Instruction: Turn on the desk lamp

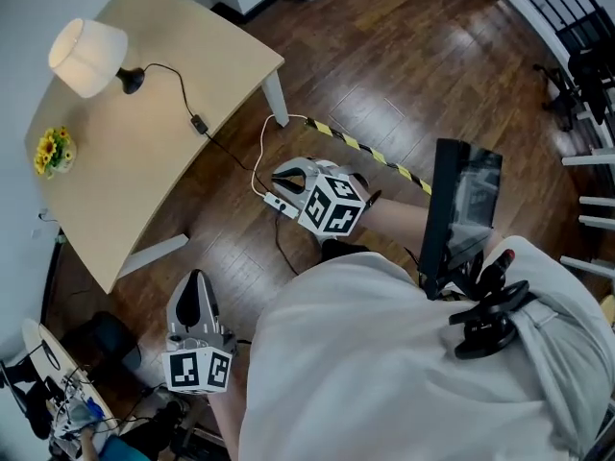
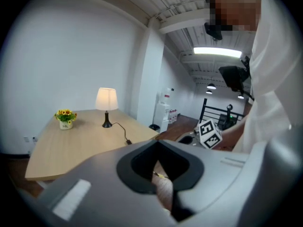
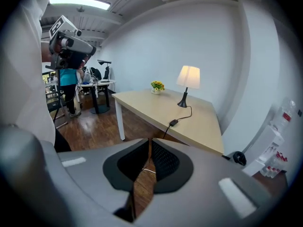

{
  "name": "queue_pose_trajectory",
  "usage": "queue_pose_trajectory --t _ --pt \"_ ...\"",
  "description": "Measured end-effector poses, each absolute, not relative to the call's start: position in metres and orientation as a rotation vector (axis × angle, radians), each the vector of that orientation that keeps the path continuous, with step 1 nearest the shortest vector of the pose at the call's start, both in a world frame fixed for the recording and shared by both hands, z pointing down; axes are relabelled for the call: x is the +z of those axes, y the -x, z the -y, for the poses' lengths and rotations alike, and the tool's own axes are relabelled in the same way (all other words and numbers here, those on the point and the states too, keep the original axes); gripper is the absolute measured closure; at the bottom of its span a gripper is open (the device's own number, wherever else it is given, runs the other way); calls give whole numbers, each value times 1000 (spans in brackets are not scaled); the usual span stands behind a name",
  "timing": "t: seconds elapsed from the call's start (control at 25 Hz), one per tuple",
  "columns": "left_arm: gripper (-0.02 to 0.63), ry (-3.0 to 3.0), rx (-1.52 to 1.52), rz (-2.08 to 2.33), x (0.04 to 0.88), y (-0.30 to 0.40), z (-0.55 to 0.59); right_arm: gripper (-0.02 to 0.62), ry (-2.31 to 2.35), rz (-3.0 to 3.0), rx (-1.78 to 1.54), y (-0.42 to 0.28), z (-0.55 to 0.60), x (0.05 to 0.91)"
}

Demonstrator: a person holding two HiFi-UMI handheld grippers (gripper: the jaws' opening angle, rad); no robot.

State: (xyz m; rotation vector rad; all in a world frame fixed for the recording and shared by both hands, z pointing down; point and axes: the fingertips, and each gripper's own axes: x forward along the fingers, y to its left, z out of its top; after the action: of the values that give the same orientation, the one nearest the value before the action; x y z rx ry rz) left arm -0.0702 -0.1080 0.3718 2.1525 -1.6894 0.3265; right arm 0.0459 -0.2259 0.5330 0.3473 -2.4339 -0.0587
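Observation:
The desk lamp [image 1: 87, 57], with a white shade and black base, stands at the far corner of the wooden table [image 1: 125, 181]. It also shows in the left gripper view as the lamp [image 2: 106, 100] and in the right gripper view as the lamp [image 3: 188, 77]. Its black cord carries an inline switch [image 1: 199, 123] that lies on the tabletop. My left gripper [image 1: 195, 284] hangs shut and empty over the floor below the table's near edge. My right gripper [image 1: 281, 177] is also shut and empty, over the floor to the right of the table, well short of the lamp.
A small pot of yellow flowers [image 1: 54, 150] sits on the table's left side. A white power strip [image 1: 279, 203] and cables lie on the wood floor beside a yellow-black tape strip [image 1: 370, 152]. A black railing [image 1: 562, 8] runs at the far right. A person [image 3: 69, 82] stands by another desk.

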Motion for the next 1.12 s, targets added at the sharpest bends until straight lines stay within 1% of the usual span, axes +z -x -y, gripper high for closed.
queue_pose_trajectory --t 0.28,0.56,0.84,1.12 --pt "588 -2253 282 1667 358 74 46 586 -479 2464 -85 -54 172 490" --pt "588 -2274 224 1673 365 104 -69 586 -570 2518 -92 -42 64 449" --pt "588 -2297 181 1626 379 116 -150 583 -626 2607 6 -44 -43 420" --pt "588 -2332 143 1591 373 110 -185 538 -647 2697 -43 -49 -100 377"
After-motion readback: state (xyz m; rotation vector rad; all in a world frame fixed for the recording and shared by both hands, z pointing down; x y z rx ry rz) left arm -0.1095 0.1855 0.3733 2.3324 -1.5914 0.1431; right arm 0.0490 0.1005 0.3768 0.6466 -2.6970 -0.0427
